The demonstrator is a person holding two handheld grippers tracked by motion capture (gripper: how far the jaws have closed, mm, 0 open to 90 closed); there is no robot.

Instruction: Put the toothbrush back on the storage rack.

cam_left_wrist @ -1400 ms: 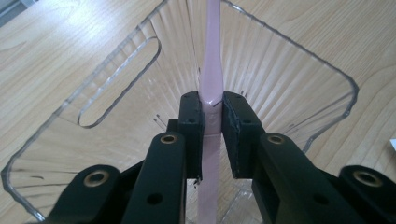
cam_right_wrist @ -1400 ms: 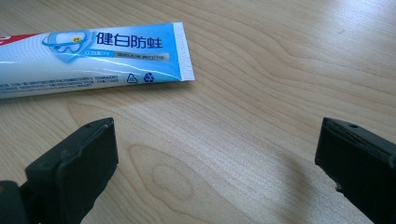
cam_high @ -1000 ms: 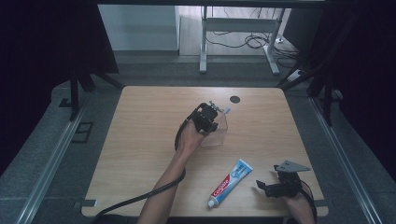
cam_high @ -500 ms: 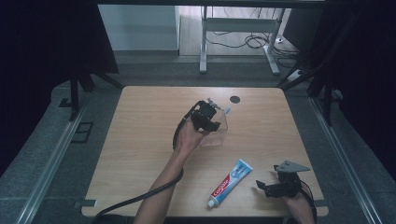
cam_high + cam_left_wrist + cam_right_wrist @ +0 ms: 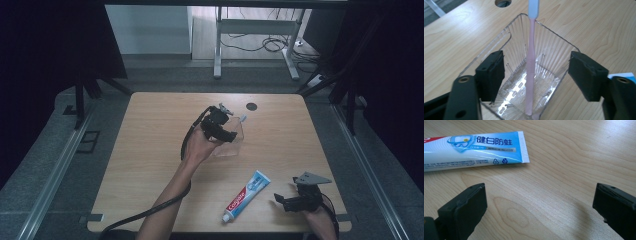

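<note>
Jaws on the left gripper (image 5: 220, 125) are spread wide, and in the left gripper view they sit either side of a clear ribbed holder (image 5: 524, 75), one black pad (image 5: 490, 75) low left and the other low right, with nothing pinched between them. Inside that holder stands a pink toothbrush (image 5: 531, 70), its foot down in the slotted bottom and its pale blue-white end poking over the far rim near the top centre of the frame. Can't tell if the pads actually touch the plastic walls.

From the high view, the left hand (image 5: 200, 147) has the gripper just above the holder, a bit left of the middle of the wooden table (image 5: 150, 150). A round dark hole (image 5: 251, 106) sits in the tabletop just up and right of it.

Moving right, a toothpaste tube (image 5: 246, 196) lies flat and slanted in the lower middle, cap end toward the bottom edge, well apart from the holder.

Lower right of the frame is the right gripper (image 5: 295, 200), resting low by the table's near edge, just beside the tube's flat end. In the right gripper view its jaws are wide apart too and empty, bare wood between them, with the tube's blue crimped end (image 5: 499, 147) in the upper left.
</note>
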